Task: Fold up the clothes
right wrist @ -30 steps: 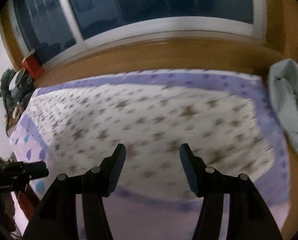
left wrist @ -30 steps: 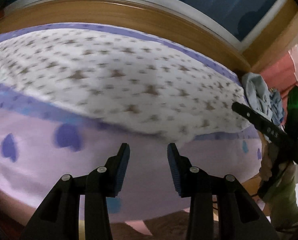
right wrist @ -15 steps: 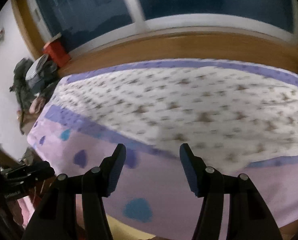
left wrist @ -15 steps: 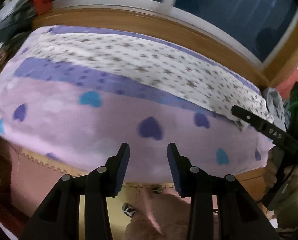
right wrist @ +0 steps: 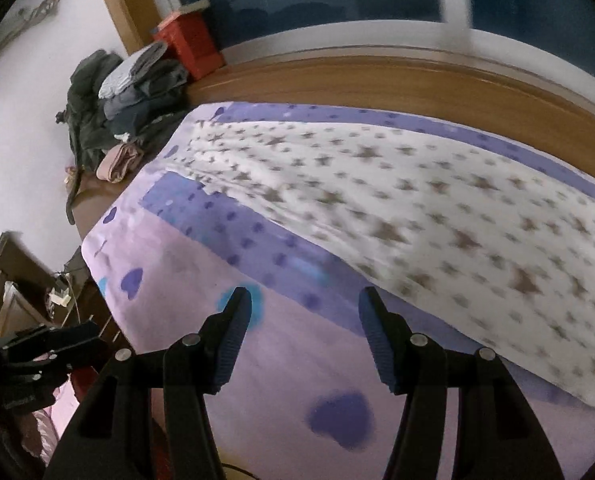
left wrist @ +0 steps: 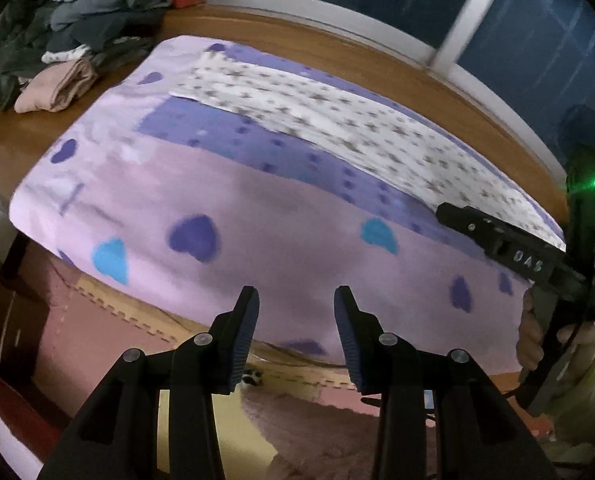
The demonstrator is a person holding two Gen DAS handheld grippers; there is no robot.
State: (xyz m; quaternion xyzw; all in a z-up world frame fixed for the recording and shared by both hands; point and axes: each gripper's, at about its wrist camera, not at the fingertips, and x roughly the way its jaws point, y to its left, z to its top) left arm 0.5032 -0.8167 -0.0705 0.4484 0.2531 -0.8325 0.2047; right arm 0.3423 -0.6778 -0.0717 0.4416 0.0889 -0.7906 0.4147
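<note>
Both of my grippers, left gripper (left wrist: 295, 334) and right gripper (right wrist: 305, 338), hang wide and hold nothing at the bed's (left wrist: 257, 248) near edge; star-print cloth (right wrist: 417, 208) lies flat, stage unclear.

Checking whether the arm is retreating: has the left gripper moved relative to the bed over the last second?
Yes. The left gripper has pulled back and swung left: the star-patterned cloth now lies farther off, and the bed's near edge shows.

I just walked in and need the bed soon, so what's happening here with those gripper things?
A person is folding clothes with a handheld gripper in each hand. Right now the left gripper and right gripper are both open and hold nothing, hovering near the edge of the pink heart blanket. A white star-print cloth lies spread flat on it, untouched. A pile of clothes sits by the window corner.
</note>
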